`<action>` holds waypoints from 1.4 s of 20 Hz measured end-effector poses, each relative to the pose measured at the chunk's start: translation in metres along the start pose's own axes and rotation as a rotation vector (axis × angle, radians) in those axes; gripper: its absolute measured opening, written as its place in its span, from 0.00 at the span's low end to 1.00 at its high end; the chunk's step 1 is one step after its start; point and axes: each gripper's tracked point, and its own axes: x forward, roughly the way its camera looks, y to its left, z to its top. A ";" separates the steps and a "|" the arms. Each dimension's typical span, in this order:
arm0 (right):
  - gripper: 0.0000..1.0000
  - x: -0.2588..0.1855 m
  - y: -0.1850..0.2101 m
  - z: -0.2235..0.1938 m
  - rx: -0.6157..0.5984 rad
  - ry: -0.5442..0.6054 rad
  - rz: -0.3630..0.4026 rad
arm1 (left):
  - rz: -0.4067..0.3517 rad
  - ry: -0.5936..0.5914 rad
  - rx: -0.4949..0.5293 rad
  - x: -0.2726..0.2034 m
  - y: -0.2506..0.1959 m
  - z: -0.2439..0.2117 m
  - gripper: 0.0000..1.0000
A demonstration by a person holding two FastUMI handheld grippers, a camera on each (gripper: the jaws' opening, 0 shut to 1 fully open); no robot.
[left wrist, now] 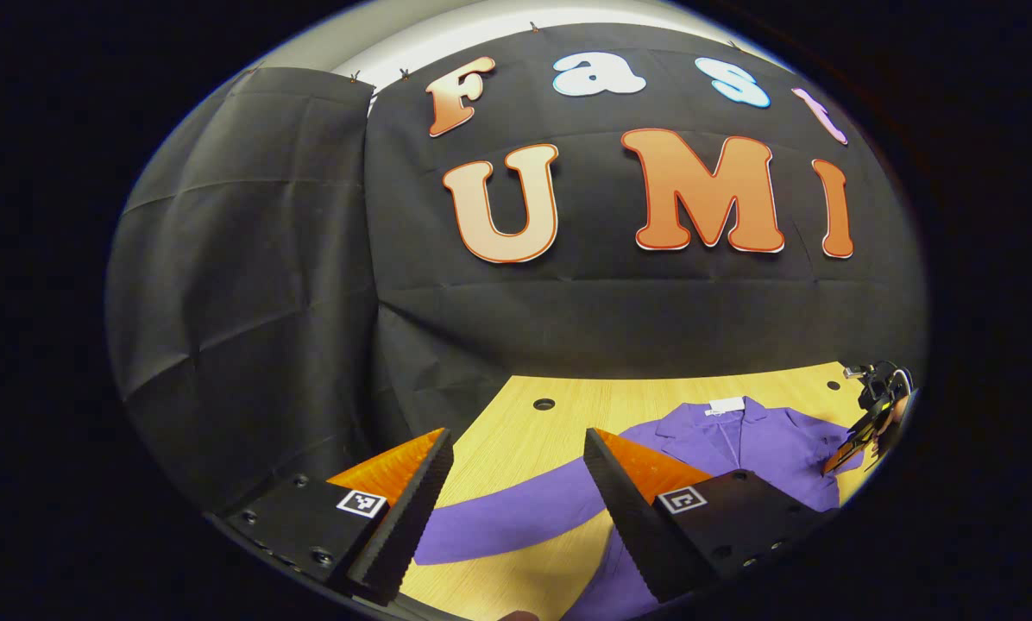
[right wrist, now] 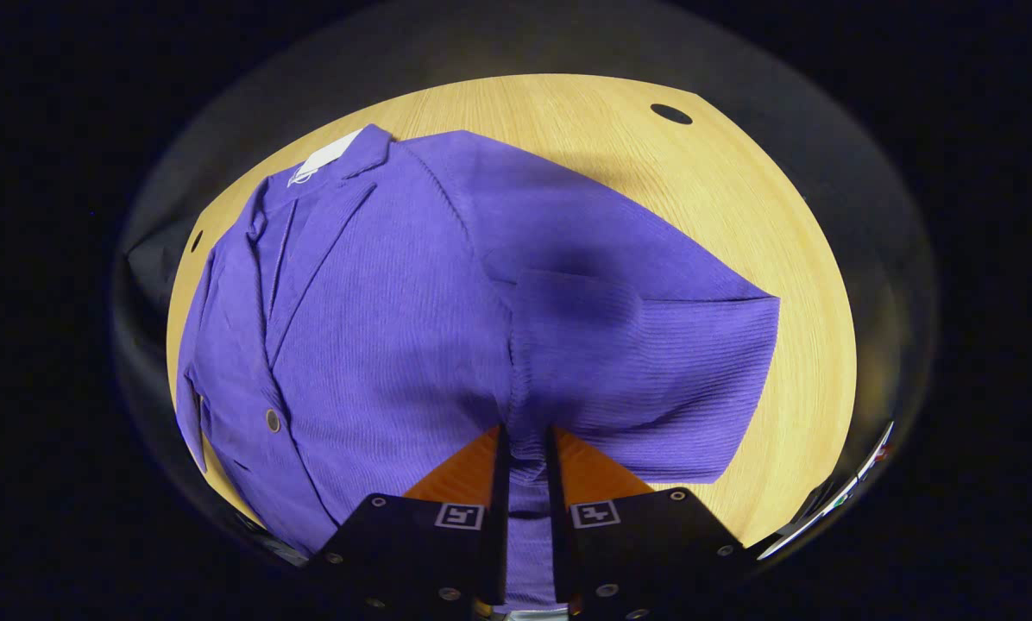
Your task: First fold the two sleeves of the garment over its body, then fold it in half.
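The purple jacket point(right wrist: 378, 319) lies spread on the worktop point(right wrist: 792, 259). The right gripper point(right wrist: 525, 457) has its fingers pinched tight on a sleeve fold; the left gripper point(left wrist: 516, 483) hangs wide open, empty. Risk: corduroy slipping free mid-fold, leaving the sleeve crooked.

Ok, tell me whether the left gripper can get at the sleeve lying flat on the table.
Probably yes: the left gripper hangs open above the flat sleeve, nothing between them.
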 end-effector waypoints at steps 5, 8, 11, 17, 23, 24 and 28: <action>0.05 -0.005 -0.005 0.010 0.098 -0.017 0.057 | 0.003 0.000 0.006 -0.001 -0.004 0.000 0.98; 0.04 -0.024 -0.004 0.014 0.099 -0.046 0.097 | 0.000 0.010 0.001 0.000 -0.006 -0.002 0.98; 0.04 -0.038 -0.005 0.018 0.117 -0.060 0.130 | -0.015 0.010 0.000 0.003 -0.014 -0.001 0.98; 0.04 -0.062 -0.018 0.024 0.150 -0.088 0.154 | -0.045 0.016 -0.004 0.009 -0.022 -0.003 0.98; 0.04 -0.098 0.024 0.045 0.132 -0.153 0.239 | -0.060 0.023 -0.017 0.015 -0.022 -0.005 0.98; 0.04 -0.104 0.036 0.052 0.119 -0.168 0.252 | -0.063 0.018 -0.020 0.016 -0.019 -0.003 0.98; 0.04 -0.128 0.083 0.067 0.056 -0.208 0.286 | -0.062 0.013 -0.033 0.021 -0.004 -0.003 0.98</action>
